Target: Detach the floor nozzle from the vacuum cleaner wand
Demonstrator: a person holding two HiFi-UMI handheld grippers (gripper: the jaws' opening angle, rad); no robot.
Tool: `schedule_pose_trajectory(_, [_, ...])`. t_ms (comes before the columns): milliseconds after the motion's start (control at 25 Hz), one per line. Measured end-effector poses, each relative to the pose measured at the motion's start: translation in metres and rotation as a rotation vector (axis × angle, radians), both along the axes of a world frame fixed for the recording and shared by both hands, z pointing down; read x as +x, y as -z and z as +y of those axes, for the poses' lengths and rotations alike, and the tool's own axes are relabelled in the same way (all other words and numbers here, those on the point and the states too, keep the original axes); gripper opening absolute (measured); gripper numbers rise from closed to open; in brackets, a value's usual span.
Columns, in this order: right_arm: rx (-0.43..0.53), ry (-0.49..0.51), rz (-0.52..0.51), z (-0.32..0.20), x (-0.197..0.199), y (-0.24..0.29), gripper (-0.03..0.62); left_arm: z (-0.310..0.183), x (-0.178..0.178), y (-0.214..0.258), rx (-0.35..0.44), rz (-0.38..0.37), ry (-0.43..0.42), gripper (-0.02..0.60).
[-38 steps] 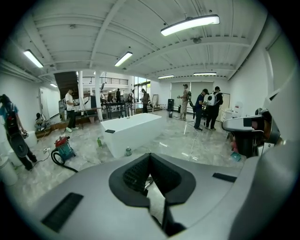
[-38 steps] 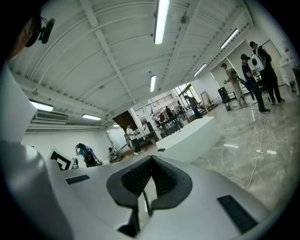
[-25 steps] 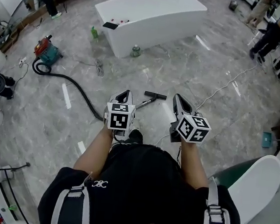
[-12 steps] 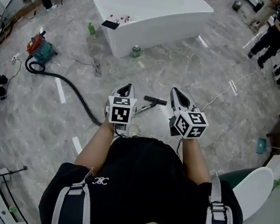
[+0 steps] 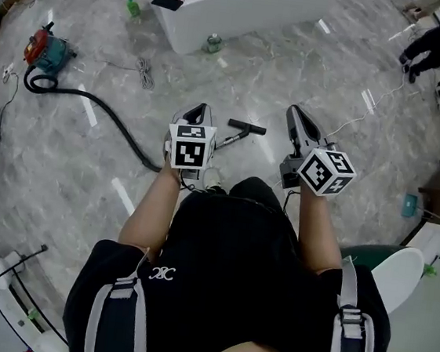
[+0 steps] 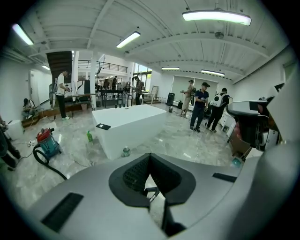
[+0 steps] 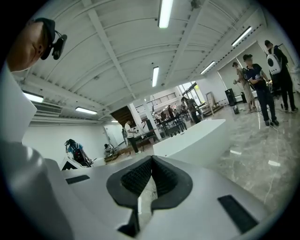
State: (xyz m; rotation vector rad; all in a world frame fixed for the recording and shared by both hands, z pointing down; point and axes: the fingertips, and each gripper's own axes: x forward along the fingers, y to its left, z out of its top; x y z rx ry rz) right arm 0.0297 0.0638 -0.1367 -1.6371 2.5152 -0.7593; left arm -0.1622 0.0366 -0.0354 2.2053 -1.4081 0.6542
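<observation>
Both tools are out in front of me with nothing in them. My left gripper (image 5: 201, 109) has its jaws pressed together, and my right gripper (image 5: 294, 109) is closed up the same, with only floor showing past the pads. I reckon they're shut and empty because nothing is within reach yet. The floor nozzle (image 5: 247, 126) lies on the grey floor (image 5: 326, 73) ahead, between the two grippers and nearer my left. The wand (image 5: 230, 138) is attached to it and slants back toward me. The black hose (image 5: 107, 123) snakes off left to the vacuum cleaner (image 5: 45, 47), well apart. Trouble is, the wand's near end vanishes behind my left gripper. The joint at the nozzle is too small to read, so whether there's a catch or button, I can't tell. My own body blocks the floor below.
</observation>
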Motion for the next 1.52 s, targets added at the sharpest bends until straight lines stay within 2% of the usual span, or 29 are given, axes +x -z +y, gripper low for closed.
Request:
schedule_pose_trajectory(120, [-0.086, -0.015, 0.049, -0.013, 0.011, -0.033, 0.015, -0.007, 0.003, -0.024, -0.049, -0.017, -0.014, 0.009])
schedule_pose_trajectory(200, [-0.137, -0.011, 0.154, -0.026, 0.018, -0.060, 0.015, -0.016, 0.010, -0.043, -0.095, -0.024, -0.032, 0.009])
schedule_pose_trajectory(280, [-0.149, 0.020, 0.267, -0.038, 0.020, -0.079, 0.014, -0.022, 0.020, -0.066, -0.150, -0.034, -0.055, 0.009])
schedule_pose_trajectory(360, [-0.161, 0.053, 0.330, -0.046, 0.022, -0.096, 0.015, -0.026, 0.031, -0.093, -0.202, -0.055, -0.082, 0.009])
schedule_pose_trajectory(600, [-0.214, 0.067, 0.314, -0.073, 0.047, -0.151, 0.015, -0.056, 0.078, -0.184, -0.293, -0.156, -0.190, 0.009])
schedule_pose_trajectory(840, [-0.233, 0.030, 0.260, -0.099, 0.080, -0.235, 0.015, -0.069, 0.108, -0.326, -0.381, -0.328, -0.306, 0.009])
schedule_pose_trajectory(920, [-0.264, 0.047, 0.233, -0.110, 0.087, -0.280, 0.015, -0.063, 0.121, -0.386, -0.445, -0.306, -0.372, 0.009])
schedule_pose_trajectory(1040, [-0.350, 0.067, 0.212, -0.127, 0.101, -0.363, 0.015, -0.046, 0.153, -0.486, -0.580, -0.169, -0.482, 0.017])
schedule_pose_trajectory(1080, [-0.371, 0.078, 0.222, -0.129, 0.100, -0.393, 0.015, -0.039, 0.152, -0.519, -0.615, -0.165, -0.492, 0.017])
schedule_pose_trajectory(1120, [-0.383, 0.091, 0.233, -0.127, 0.097, -0.422, 0.015, -0.031, 0.144, -0.551, -0.634, -0.195, -0.492, 0.017])
schedule_pose_trajectory(1200, [-0.389, 0.121, 0.240, -0.119, 0.092, -0.481, 0.014, -0.023, 0.124, -0.616, -0.630, -0.306, -0.480, 0.024])
schedule_pose_trajectory(1240, [-0.394, 0.138, 0.232, -0.114, 0.091, -0.510, 0.014, -0.020, 0.117, -0.646, -0.615, -0.363, -0.476, 0.058])
schedule_pose_trajectory(1320, [-0.420, 0.172, 0.207, -0.099, 0.090, -0.561, 0.015, -0.009, 0.108, -0.698, -0.582, -0.452, -0.491, 0.215])
schedule_pose_trajectory(1360, [-0.438, 0.188, 0.198, -0.092, 0.090, -0.582, 0.015, 0.000, 0.105, -0.721, -0.577, -0.487, -0.514, 0.233])
schedule_pose_trajectory(1520, [-0.477, 0.206, 0.166, -0.082, 0.098, -0.644, 0.015, 0.023, 0.091, -0.797, -0.613, -0.572, -0.597, 0.233])
